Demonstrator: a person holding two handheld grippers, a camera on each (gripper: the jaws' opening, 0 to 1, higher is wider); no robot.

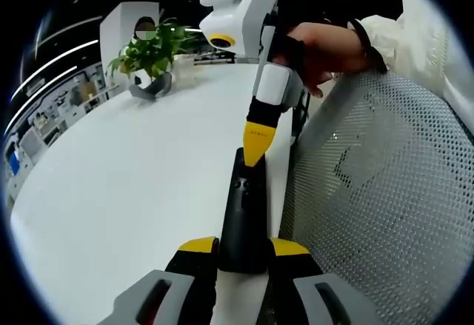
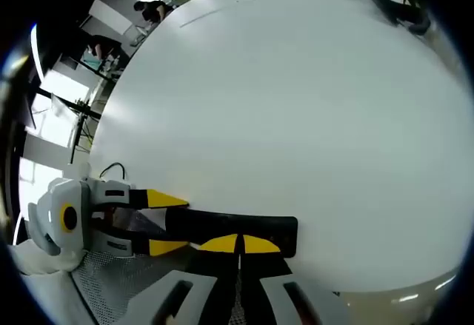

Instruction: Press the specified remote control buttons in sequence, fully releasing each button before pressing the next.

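Black remote control (image 1: 242, 218): judged light, rigid, slick-cased; held at near end between left gripper (image 1: 244, 249) jaws, right gripper (image 2: 238, 244) jaws closed together, tips upon it.

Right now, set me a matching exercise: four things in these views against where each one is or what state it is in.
Things:
1. remote control
2. potted plant
3. right gripper
4. mesh chair back

Places or states:
A. far end of the white table
B. shut, tip down on the remote control
C. clamped at one end by the left gripper
D. beside the table's edge

Pairs: 1-C, 2-A, 3-B, 4-D
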